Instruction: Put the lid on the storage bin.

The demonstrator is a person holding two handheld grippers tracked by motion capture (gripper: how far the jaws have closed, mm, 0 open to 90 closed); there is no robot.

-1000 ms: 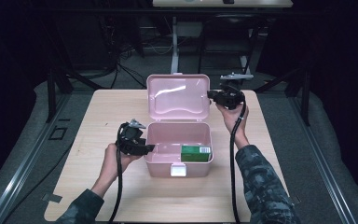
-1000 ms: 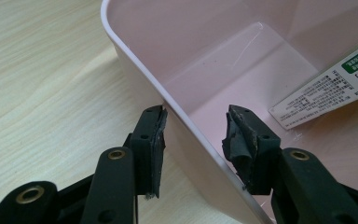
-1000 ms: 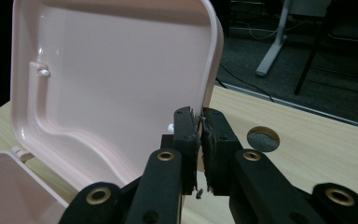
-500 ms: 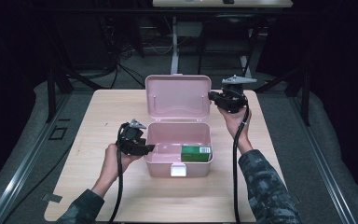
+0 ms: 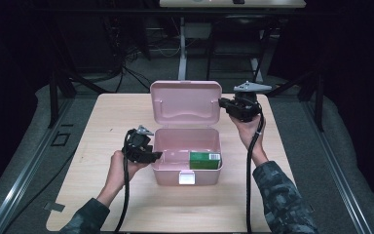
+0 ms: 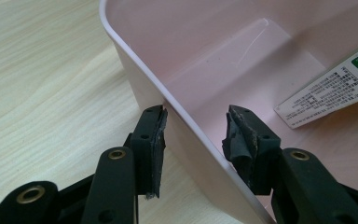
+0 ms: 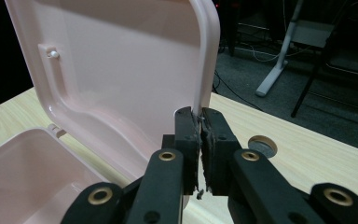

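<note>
Standing near the middle of the pale wooden table [image 5: 107, 122], the pink plastic box [image 5: 185, 165] has its lid [image 5: 186, 103] raised upright behind it, the hollow inner face turned toward the person. Inside the box, against its right end, lies a green carton [image 5: 205, 159]; the left gripper view shows that carton's white printed face [image 6: 335, 88] resting on the pink floor. A white latch tab [image 5: 186, 177] sits at the middle of the front wall. The right gripper [image 5: 222, 102] is held up at the lid's right edge, and in the right gripper view its jaws are pressed together on that thin edge [image 7: 200, 70], the rim pinched between the two worn pads. A round hole [image 7: 262, 145] in the tabletop shows just beyond those jaws. The left gripper [image 5: 157, 155] sits at the box's left wall; in the left gripper view its jaws straddle the wall [image 6: 140, 74], one pad outside touching the rim and the other inside the box with a gap between it and the wall, so the jaws stand partly apart rather than clamped. Each forearm reaches in from the near side of the table, a black cable [image 5: 248, 185] trailing from the right gripper back along the patterned sleeve [image 5: 280, 200]. Beyond the far edge of the table, the dark floor carries stands and loose wires.
</note>
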